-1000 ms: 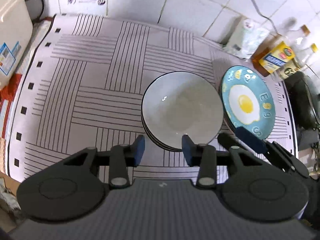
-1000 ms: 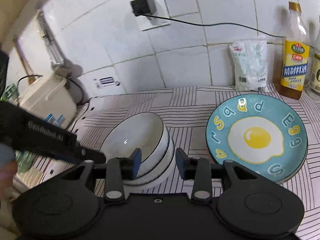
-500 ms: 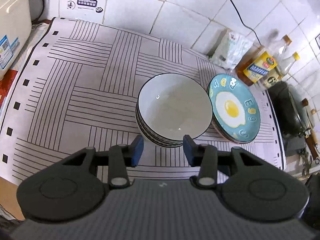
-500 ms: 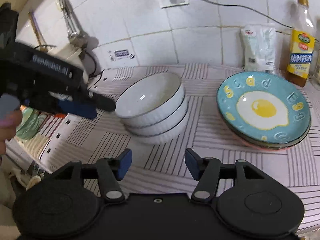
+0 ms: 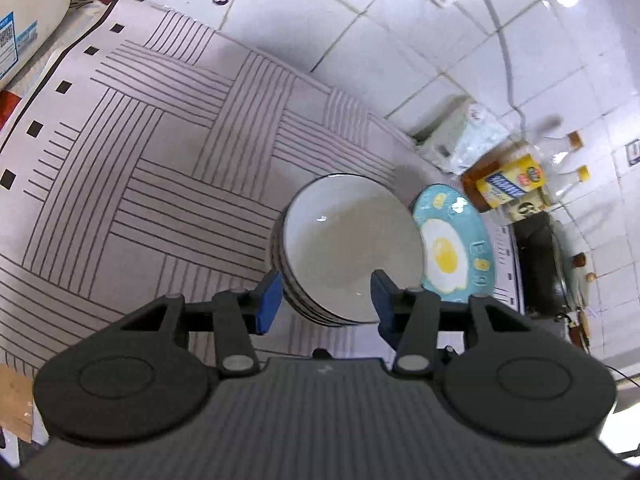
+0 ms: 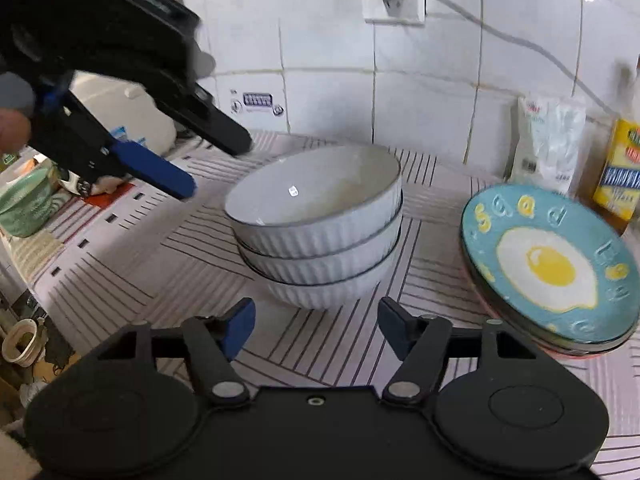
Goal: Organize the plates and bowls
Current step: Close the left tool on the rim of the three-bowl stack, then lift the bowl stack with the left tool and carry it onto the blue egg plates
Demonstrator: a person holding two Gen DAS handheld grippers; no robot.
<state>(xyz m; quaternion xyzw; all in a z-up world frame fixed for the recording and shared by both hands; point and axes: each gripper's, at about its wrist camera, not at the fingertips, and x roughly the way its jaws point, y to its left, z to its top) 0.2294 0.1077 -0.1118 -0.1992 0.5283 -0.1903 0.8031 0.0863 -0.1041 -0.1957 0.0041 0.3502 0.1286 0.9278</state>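
Just ahead of both empty, opening grippers, left and right, stand three stacked bowls, plates beside them

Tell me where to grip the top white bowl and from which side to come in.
Grip the top white bowl by its rim, one finger inside and one on the ribbed outer wall. It nests upright in the bowl stack, so only the rim stands free. Probably come from above on the side away from the egg plate, where the striped mat is bare. Both grippers hold nothing now.
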